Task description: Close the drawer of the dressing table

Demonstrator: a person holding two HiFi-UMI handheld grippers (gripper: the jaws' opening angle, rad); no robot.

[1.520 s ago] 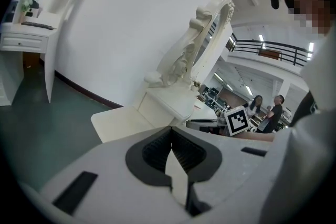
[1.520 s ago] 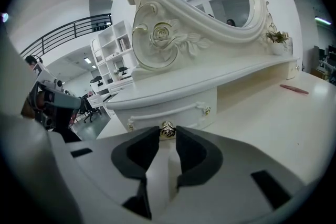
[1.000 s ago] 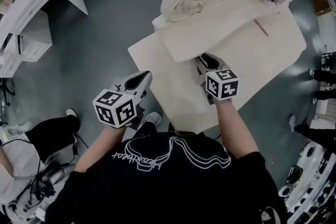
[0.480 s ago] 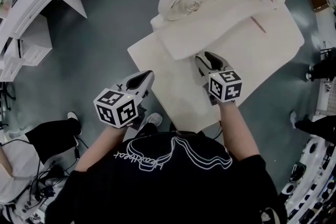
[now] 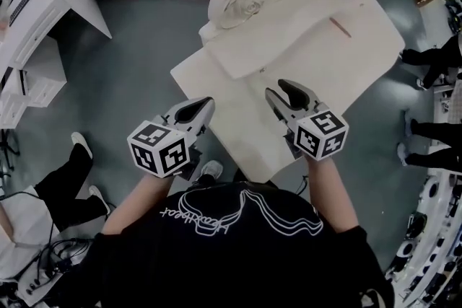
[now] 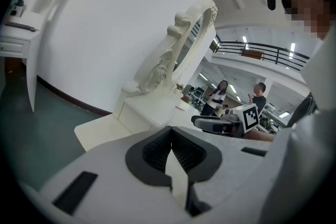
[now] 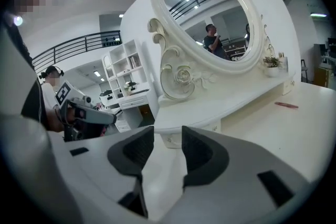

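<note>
Step in hand: the drawer (image 7: 169, 139), a small knobbed front under the raised tier of the dressing table (image 5: 361, 47), sits flush with the tier face as far as the right gripper view shows. I judge the closing push done, with both hands clear of it

Right tongs (image 5: 280, 89): above the tabletop, just short of the tier, jaws opening, nothing between them

Left tongs (image 5: 204, 103): at the tabletop's near-left edge, tips pressed together, empty, touching nothing

Next move, as a judgement: check the front for a leftover gap. If one remains, a light straight nudge beside the knob should seat it; otherwise there is nothing more to grip

Surface: cream tabletop, bare except for a slim pink stick (image 5: 340, 27) towards the back right and a small plant (image 7: 272, 62) beside the oval carved mirror (image 7: 210, 13)

Room: grey-green floor (image 5: 137, 68), white shelving (image 5: 29, 25) at left, a bystander's legs (image 5: 68, 184) at the left edge, more people well off to the right
</note>
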